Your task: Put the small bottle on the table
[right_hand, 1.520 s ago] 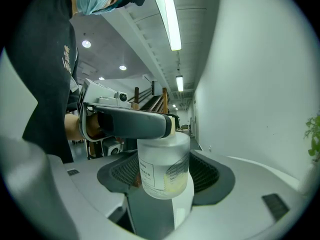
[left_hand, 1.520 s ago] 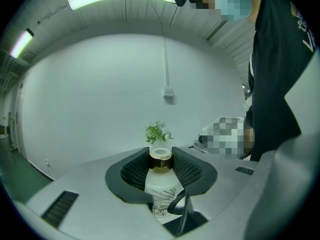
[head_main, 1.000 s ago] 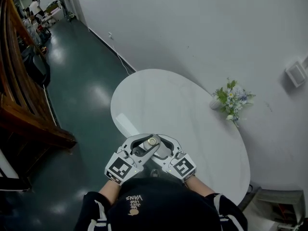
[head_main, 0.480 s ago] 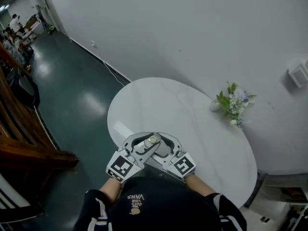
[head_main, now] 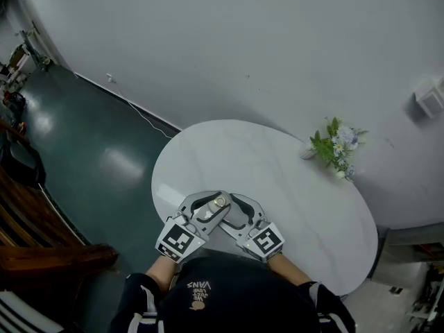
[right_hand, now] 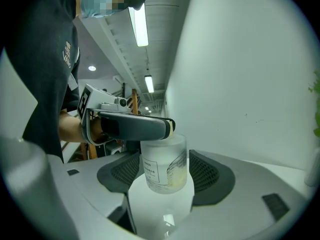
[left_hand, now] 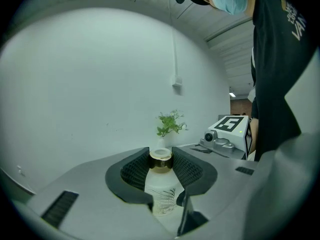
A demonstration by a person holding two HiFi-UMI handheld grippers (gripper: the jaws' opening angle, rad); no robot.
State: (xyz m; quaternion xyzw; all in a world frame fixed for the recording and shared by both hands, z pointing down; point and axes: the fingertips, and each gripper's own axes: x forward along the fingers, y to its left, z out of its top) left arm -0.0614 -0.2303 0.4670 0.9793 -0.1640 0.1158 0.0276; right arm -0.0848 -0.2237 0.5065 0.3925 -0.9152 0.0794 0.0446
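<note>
Frosted gold-capped small bottle (left_hand: 161, 185), upright, held above the table (head_main: 277, 172).

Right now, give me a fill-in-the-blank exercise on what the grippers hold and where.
The left gripper grips the small bottle by its ___ cap.
The right gripper's jaws stand round the bottle's body, ___ the left gripper's.
The flowers stand at the table's edge nearest the ___.
Missing: gold; below; wall.

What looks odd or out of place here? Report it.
Nothing is spilled or damaged. The only oddity is that one small bottle is gripped by both tongs at once: the left tongs on its gold cap, the right tongs around its body, above the table's near edge. The flowers look tidy.
</note>
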